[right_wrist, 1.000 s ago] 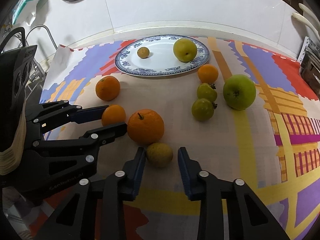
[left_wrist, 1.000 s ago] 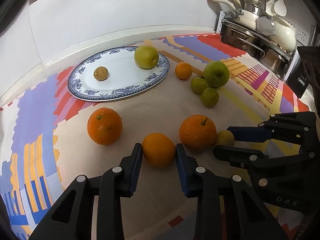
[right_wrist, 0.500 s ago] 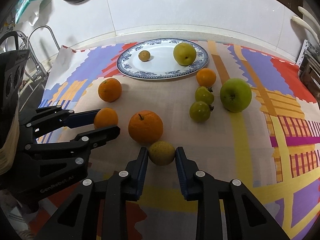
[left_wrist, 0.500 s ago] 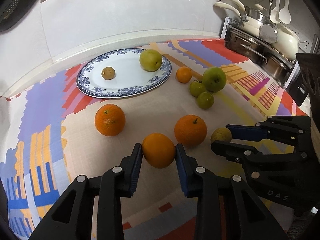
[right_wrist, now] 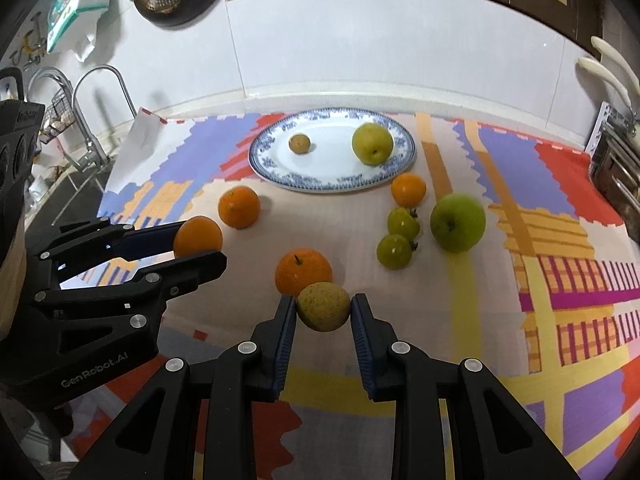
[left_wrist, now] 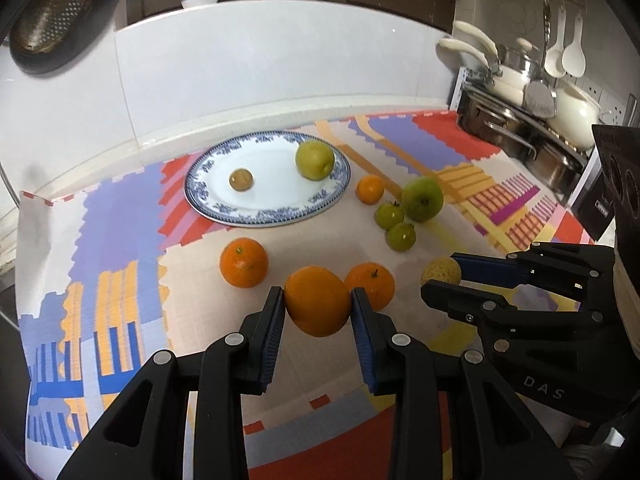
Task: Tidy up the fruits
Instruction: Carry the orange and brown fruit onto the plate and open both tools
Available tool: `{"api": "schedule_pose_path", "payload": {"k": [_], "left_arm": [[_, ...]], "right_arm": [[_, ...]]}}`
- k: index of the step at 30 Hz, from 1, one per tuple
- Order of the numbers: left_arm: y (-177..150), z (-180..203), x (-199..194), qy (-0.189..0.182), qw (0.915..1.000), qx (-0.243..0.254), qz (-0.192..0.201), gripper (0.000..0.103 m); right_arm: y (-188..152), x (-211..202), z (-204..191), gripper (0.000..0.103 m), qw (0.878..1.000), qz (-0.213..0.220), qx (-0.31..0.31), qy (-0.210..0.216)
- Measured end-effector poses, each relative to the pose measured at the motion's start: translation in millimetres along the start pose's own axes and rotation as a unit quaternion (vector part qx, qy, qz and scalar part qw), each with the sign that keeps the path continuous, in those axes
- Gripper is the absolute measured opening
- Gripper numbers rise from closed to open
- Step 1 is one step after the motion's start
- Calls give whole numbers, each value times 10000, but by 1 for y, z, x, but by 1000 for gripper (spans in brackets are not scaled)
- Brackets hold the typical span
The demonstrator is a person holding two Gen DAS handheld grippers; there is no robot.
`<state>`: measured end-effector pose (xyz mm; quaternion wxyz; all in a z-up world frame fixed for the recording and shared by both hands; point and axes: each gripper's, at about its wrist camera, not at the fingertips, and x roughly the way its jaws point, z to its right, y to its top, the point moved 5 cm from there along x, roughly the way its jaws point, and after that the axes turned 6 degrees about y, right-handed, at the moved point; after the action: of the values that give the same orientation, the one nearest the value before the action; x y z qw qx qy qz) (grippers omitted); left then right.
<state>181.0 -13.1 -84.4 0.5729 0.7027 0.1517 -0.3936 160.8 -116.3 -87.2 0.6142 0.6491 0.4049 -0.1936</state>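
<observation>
Two fruits now off the bench: left gripper [left_wrist: 318,312] has its fingers pinching a smooth round orange [left_wrist: 317,301], right gripper [right_wrist: 323,312] has its fingers pinching a small speckled yellow-brown fruit [right_wrist: 323,306]. A second ago both sat on the multicoloured patterned mat [left_wrist: 120,216] with the fingers only flanking them; since then the right fingers closed and both hands came up, so both picks look good. Blue-and-white patterned ceramic plate [left_wrist: 224,208] sits ahead near the back wall, already holding a yellow-green pear-like fruit [left_wrist: 315,159] and a small brown round fruit [left_wrist: 241,179]. Probably next: carry both over to the plate. Still loose on the mat: three oranges, a big green apple [right_wrist: 457,223], two small green tomato-like fruits.
</observation>
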Motion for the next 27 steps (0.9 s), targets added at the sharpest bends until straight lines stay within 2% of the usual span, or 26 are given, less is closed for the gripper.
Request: {"api": "schedule_pose_path", "payload": {"k": [14, 20, 27], "left_arm": [[45, -17, -29, 299, 9982, -291, 433, 34], [71, -31, -23, 397, 9971, -407, 516, 34], [98, -46, -1, 420, 9968, -530, 421, 34]], "right_arm": [[55, -32, -5, 29, 9975, 604, -354, 3], [87, -28, -2, 29, 9960, 796, -414, -5], [124, -10, 3, 29, 9950, 878, -475, 32]]}}
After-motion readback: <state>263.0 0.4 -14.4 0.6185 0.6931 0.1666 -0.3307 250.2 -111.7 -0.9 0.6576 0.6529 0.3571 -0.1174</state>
